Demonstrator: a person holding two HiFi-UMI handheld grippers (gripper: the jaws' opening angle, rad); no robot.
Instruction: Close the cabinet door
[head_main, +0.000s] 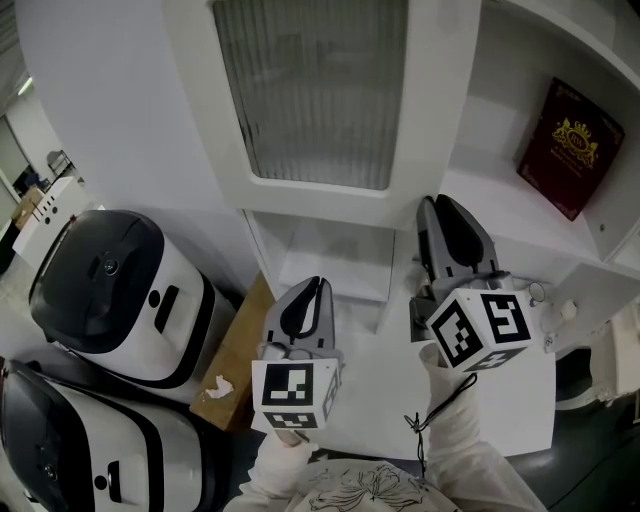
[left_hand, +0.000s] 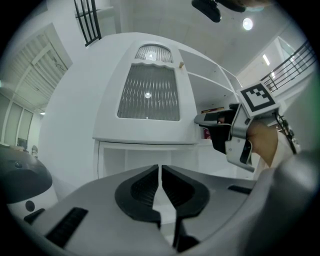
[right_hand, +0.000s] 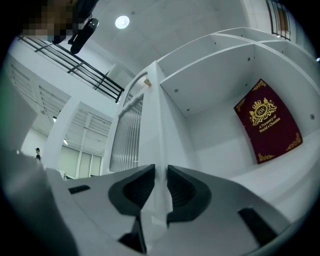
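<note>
Our right gripper's jaws stand almost together, only a narrow slit between the dark pads, and we see nothing held in it. Their tips point straight at the white free edge of the cabinet door, which rises right beyond them; we cannot tell whether they touch it. Our left gripper's jaws are likewise drawn together to a hairline gap and empty, aimed at the bottom rail of the same door from its front. In the head view the left gripper sits lower and to the left, apart from the door, while the right gripper reaches up to the door's lower right corner. The door stands open, swung out from the cabinet, with its ribbed glass panel facing us. To its right the open shelf holds a dark red book with a gold crest, leaning upright against the back wall. Two white-and-black machines sit on the floor well to the left.
</note>
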